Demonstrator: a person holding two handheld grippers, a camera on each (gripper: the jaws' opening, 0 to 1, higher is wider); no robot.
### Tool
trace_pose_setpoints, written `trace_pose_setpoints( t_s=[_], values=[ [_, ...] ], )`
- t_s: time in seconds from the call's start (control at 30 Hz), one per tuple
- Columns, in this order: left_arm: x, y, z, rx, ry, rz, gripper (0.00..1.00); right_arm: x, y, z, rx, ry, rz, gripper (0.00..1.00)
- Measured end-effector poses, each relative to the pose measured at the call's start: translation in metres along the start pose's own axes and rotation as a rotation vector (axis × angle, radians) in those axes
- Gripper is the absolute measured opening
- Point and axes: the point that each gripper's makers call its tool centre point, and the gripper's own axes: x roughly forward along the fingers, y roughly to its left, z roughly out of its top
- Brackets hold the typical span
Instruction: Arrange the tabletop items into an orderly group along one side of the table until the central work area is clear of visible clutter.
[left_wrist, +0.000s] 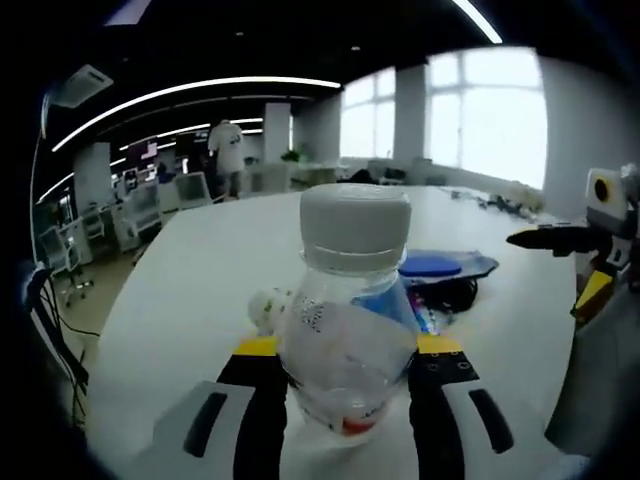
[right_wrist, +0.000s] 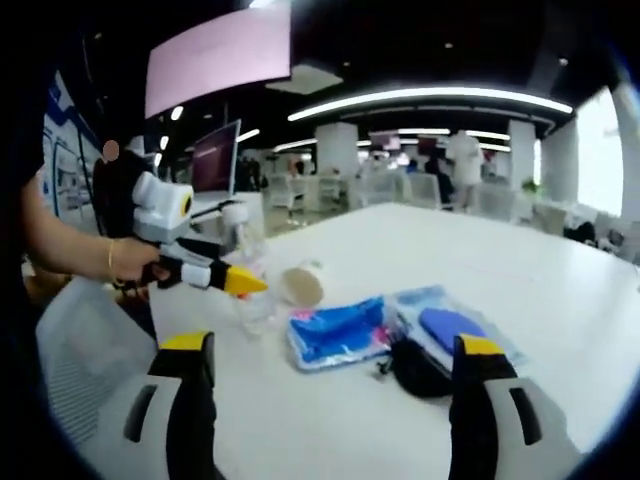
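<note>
Left gripper view, bottle (left_wrist: 348, 320) clamped between left gripper (left_wrist: 348, 372) jaws

Wide bare stretch of round white table (right_wrist: 480, 260) from 12 to 3 o'clock in right gripper view. Blocked ahead by blue plastic packet (right_wrist: 335, 335), clear pouch with blue pad (right_wrist: 445, 325), black bundle (right_wrist: 420, 368). Tipped paper cup (right_wrist: 300, 285) at 11 o'clock.
</note>
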Motion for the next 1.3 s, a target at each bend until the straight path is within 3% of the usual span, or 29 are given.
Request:
trace_pose_setpoints(
  t_s=[0.23, 0.5, 0.73, 1.17, 1.3],
  values=[
    [0.0, -0.002, -0.001, 0.031, 0.013, -0.041, 0.44, 0.002, 0.0, -0.002, -0.007, 0.007, 0.002, 0.96],
    [0.001, -0.009, -0.001, 0.109, 0.016, -0.156, 0.44, 0.005, 0.007, -0.006, -0.077, 0.034, 0.011, 0.95],
    [0.002, -0.01, -0.001, 0.129, 0.022, -0.228, 0.43, 0.004, 0.007, -0.008, -0.094, 0.043, 0.016, 0.95],
    [0.002, -0.013, -0.001, 0.148, 0.013, -0.262, 0.42, 0.003, -0.004, -0.01, -0.065, 0.043, -0.021, 0.95],
    [0.002, -0.015, -0.001, 0.143, 0.036, -0.275, 0.42, 0.003, -0.005, -0.011, -0.061, 0.051, -0.026, 0.95]
  ],
)
